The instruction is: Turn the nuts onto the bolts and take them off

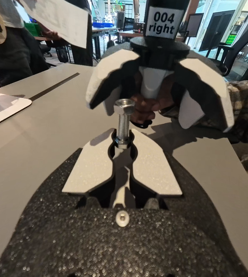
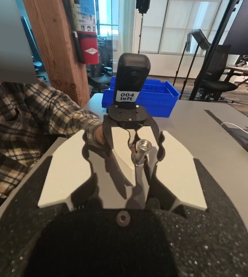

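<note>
A silver bolt stands upright over the grey table. My left gripper is shut on the bolt's hex head at the bottom. A silver nut sits at the top of the threaded shaft. My right gripper faces it from beyond, open wide and empty, its white fingers on either side behind the nut. In the right wrist view my right gripper is open, and the left gripper holds the bolt with the nut between my spread fingers.
A blue bin stands on the table behind the left gripper. A white cable lies at the right. A white mat lies at the table's left. A plaid sleeve reaches in. A hand holds a sheet of paper at the back. The left gripper's tips are roughly 7 centimetres from the right gripper's.
</note>
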`<state>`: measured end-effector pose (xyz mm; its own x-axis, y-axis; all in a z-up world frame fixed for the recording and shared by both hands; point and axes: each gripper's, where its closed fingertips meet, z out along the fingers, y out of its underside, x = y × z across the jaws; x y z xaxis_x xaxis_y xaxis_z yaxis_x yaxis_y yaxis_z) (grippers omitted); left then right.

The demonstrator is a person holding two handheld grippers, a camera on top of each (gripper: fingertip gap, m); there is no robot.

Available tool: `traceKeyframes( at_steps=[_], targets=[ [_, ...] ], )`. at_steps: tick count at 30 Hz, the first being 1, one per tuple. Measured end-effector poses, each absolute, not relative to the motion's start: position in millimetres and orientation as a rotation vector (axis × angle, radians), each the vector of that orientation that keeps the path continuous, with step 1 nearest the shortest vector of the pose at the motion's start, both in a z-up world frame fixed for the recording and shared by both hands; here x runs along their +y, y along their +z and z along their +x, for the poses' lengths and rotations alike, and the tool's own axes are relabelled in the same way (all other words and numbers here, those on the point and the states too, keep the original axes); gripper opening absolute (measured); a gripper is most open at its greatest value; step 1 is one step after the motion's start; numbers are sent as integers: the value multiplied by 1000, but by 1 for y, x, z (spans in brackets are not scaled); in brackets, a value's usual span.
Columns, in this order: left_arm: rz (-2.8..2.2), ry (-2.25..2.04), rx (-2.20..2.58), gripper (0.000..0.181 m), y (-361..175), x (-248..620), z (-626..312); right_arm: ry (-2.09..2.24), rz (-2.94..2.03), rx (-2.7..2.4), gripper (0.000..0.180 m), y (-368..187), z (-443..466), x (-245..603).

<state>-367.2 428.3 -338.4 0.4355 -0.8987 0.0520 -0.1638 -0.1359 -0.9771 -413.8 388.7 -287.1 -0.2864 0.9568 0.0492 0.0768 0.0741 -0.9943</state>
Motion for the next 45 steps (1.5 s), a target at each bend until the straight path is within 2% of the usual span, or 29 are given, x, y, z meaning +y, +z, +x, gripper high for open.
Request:
traceKeyframes(
  at_steps=[30, 45],
  targets=[
    [-1594, -857, 926, 15, -335, 430, -370, 1342, -1071, -1514, 87, -288, -412, 385],
    [-1517, -982, 927, 15, -324, 422, -368, 1461, -1036, -1398, 96, -280, -411, 381]
  ],
)
